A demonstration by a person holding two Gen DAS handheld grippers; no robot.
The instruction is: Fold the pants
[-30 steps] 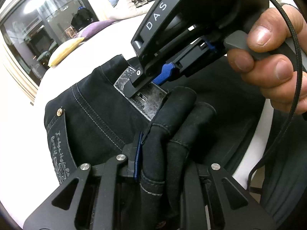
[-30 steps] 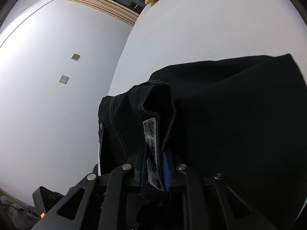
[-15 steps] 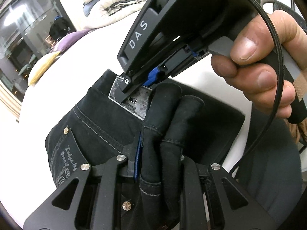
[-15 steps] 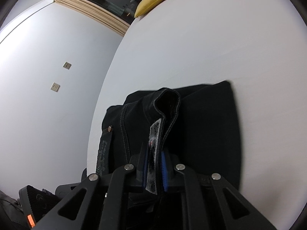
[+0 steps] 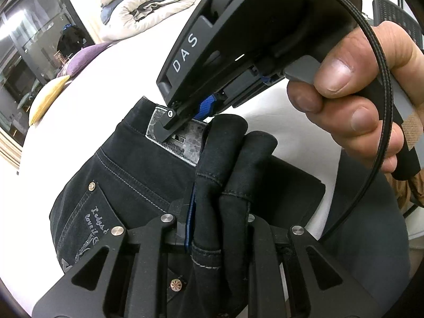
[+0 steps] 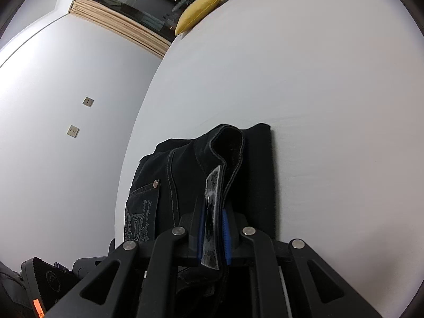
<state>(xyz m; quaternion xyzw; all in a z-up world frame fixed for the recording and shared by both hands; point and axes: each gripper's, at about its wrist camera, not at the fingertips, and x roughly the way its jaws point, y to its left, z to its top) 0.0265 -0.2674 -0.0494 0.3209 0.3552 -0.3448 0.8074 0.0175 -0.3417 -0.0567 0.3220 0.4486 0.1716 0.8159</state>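
- Desk (image 6: 331,84): white, carries the pants; a compact dark rectangle lies flat on it.
- Pants (image 5: 127,175): black denim, already folded into a small stack; the waistband end is raised above the lower layers, so the final fold appears unfinished.
- Left tongs (image 5: 220,228): pinching a bunched waistband fold.
- Right tongs (image 6: 213,234): pressed on the waistband at its grey label (image 6: 213,185).
- Remaining, by judgement: lay down, release.
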